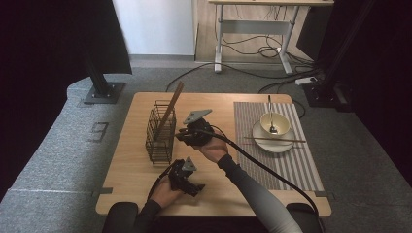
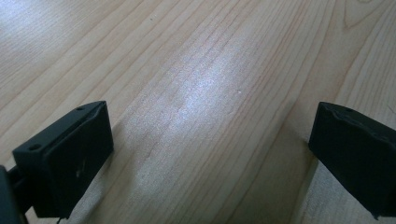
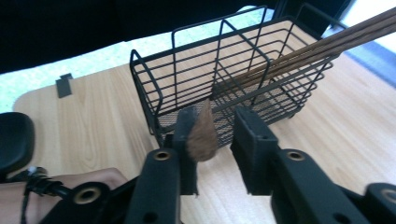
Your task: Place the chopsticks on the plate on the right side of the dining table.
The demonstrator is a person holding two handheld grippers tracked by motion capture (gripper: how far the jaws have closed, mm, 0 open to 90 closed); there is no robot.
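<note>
A black wire basket [image 1: 160,133] [image 3: 224,79] stands on the left of the wooden table [image 1: 218,104]. Brown chopsticks [image 1: 172,104] [image 3: 317,46] lean out of it. My right gripper [image 1: 180,136] [image 3: 215,116] sits just right of the basket, pointing at its side. A blurred brown wooden piece [image 3: 203,133] rests against one pad, and a gap shows between it and the other pad. Near the front edge, my left gripper [image 1: 197,187] [image 2: 210,112] stands open low over bare wood, nothing between its jaws.
A striped placemat [image 1: 296,165] covers the table's right side. On it is a white plate [image 1: 262,143] with a bowl [image 1: 274,121], a spoon [image 1: 270,109] in the bowl and chopsticks [image 1: 277,140] across the plate. Cables and a desk frame [image 1: 252,29] lie beyond the table.
</note>
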